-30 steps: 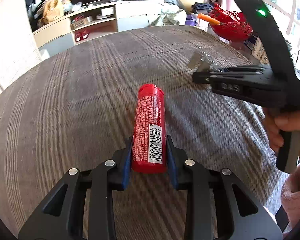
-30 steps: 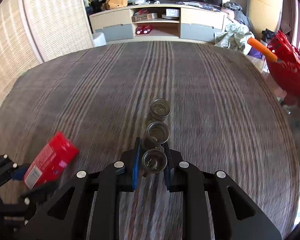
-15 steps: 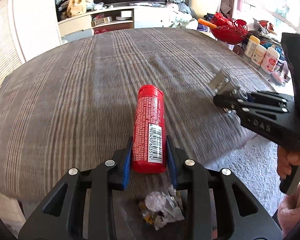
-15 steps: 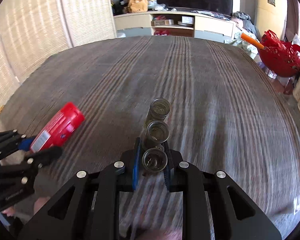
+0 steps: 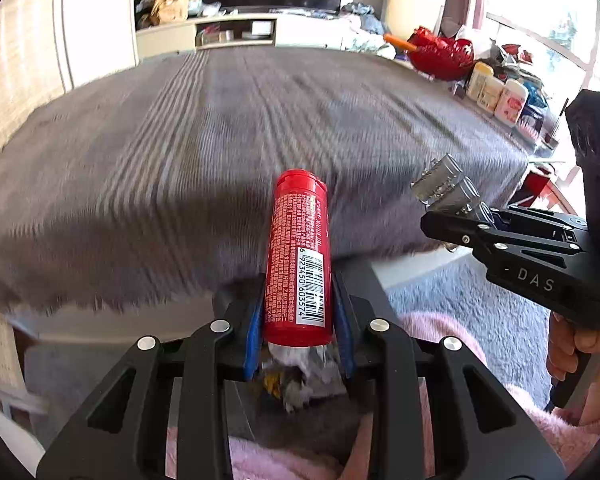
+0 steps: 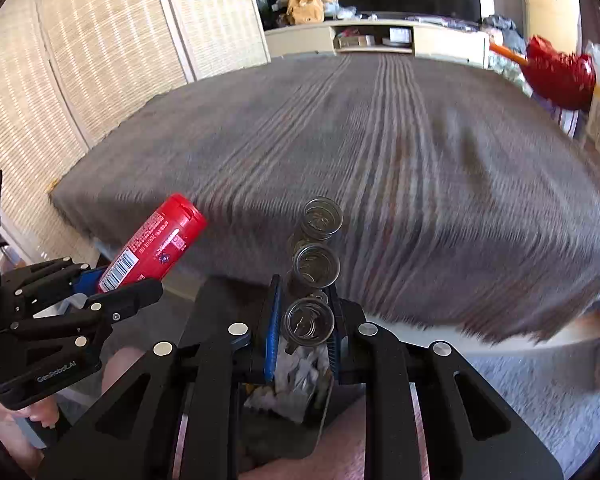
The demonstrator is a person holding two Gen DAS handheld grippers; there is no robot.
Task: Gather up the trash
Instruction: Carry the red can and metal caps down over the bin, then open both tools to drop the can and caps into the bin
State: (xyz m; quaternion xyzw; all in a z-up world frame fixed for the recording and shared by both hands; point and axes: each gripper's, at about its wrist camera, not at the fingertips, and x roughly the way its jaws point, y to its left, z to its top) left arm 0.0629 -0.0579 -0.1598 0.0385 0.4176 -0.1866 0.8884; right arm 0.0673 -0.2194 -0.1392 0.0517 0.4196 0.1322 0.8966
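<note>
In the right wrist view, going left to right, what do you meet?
Left gripper → red tube it grips → right gripper shut on the row of clear empty capsules → red basket at the far right, beyond the grey striped cover.

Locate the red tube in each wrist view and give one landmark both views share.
Left wrist view: the red tube stands lower centre, clamped between the left gripper's blue pads, barcode facing the camera.
Right wrist view: the same tube sits at lower left, tilted, held in the left gripper.
Shared landmark: the red basket beyond the grey striped cover, upper right in both.
</note>
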